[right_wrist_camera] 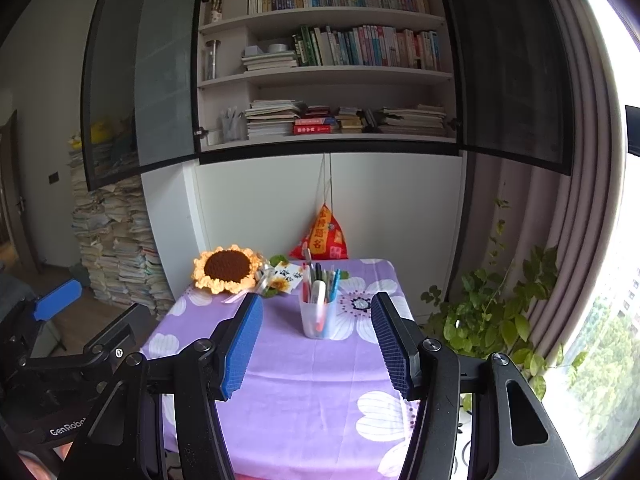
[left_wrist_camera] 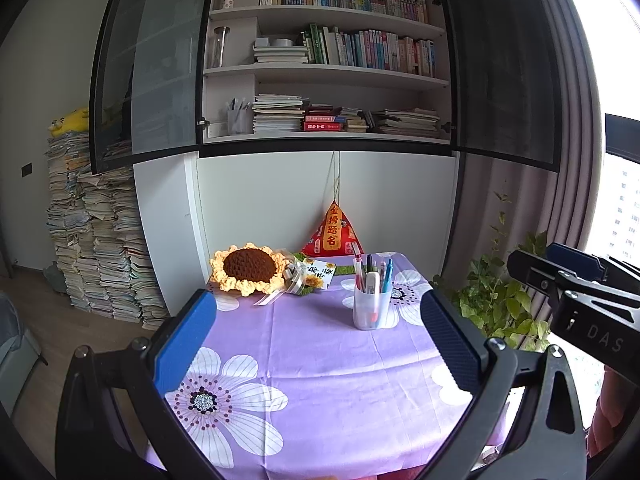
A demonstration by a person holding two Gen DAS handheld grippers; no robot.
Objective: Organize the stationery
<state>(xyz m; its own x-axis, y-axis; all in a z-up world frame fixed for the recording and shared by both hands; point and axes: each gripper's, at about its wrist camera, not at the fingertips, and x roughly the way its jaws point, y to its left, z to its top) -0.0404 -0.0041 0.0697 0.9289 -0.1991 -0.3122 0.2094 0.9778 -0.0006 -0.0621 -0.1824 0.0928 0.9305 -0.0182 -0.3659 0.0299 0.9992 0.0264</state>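
- The left gripper [left_wrist_camera: 318,330] is hovering over the near part of the table with its jaws spread wide and nothing between them; its blue-padded fingers [left_wrist_camera: 185,346] are pointing toward the back wall.
- The right gripper [right_wrist_camera: 318,344] is hanging beside it, also gaping wide and carrying nothing, its ribbed blue pads [right_wrist_camera: 243,346] framing the far half of the table.
- Each tool is showing at the edge of the other's view, so the two are sitting side by side, apart and level.
- The translucent pen cup [left_wrist_camera: 372,306] is standing upright on the far part of the table, well clear of both sets of jaws, with pens [left_wrist_camera: 387,274] and a white marker-like item sticking out of it.
- The table is wearing a purple cloth [left_wrist_camera: 320,360] printed with large white flowers.
- A crocheted sunflower [left_wrist_camera: 249,267] with a ribbon and small card is lying at the back left corner, and a red pyramid-shaped charm [left_wrist_camera: 332,232] is hanging on a cord just behind the table.
- Behind is rising an open bookcase [left_wrist_camera: 332,76] packed with books, its dark glass doors swung out.
- Tall stacks of papers [left_wrist_camera: 100,248] are standing on the floor to the left, and a leafy plant [left_wrist_camera: 500,300] and curtain are sitting by the bright window on the right.
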